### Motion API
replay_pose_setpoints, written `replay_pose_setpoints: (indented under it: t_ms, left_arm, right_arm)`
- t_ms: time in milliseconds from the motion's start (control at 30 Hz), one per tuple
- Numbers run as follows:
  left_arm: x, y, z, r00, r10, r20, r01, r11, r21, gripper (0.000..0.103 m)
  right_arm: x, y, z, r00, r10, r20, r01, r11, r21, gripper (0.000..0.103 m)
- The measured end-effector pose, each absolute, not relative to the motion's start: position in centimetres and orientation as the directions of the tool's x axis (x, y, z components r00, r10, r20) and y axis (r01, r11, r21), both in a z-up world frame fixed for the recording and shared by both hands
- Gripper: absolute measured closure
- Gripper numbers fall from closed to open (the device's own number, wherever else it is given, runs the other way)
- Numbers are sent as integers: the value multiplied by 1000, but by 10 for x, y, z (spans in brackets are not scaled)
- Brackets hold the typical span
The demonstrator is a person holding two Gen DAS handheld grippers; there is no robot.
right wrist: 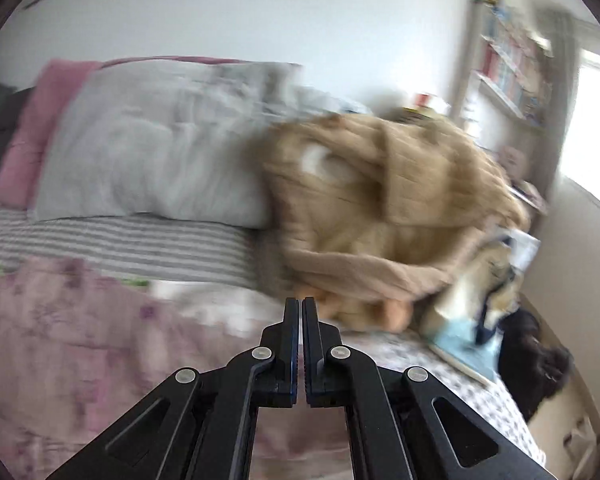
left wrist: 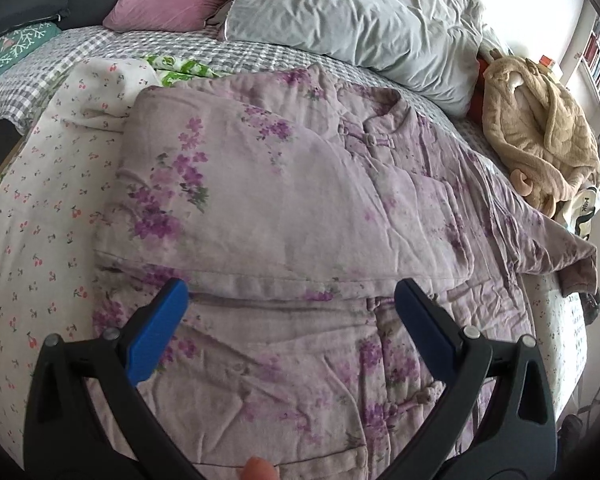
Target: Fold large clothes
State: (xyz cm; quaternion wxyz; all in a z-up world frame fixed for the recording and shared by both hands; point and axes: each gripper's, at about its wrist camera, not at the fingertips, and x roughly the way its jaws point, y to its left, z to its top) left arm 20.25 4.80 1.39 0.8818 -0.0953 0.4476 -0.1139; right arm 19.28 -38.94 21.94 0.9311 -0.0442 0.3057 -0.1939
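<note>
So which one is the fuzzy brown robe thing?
Find the big grey pillow at the head of the bed. Just right of it, by the bookshelf, lies a crumpled heap: the tan robe. It alone is plain and plush; the purple jacket beside it is flowery.

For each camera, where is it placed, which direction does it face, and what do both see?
Left wrist: on the open left gripper, looking down at the purple floral jacket; a fingertip shows.
Right wrist: on the shut right gripper, empty, looking across the bed at the tan robe.
Shared: jacket, robe, grey pillow, pink pillow.
</note>
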Motion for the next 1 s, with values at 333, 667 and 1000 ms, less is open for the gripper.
replay_pose_setpoints:
  t_ms: [333,667,1000]
  left_arm:
    - [200,54,19,586,-268,-765,119,962,-246,1]
    - [208,43,5,556,-253,-792,111,967,-231,1]
    - [207,28,1,535,-271,-800,115,962,-249,1]
  right_arm:
    - [186,-487,183,544,-357,-759,496,867,-51,21]
    - [120,-586,139,326,-431,-841,487,839,-242,21]
    - [125,-616,77,171,-559,-811,485,765,-425,83]
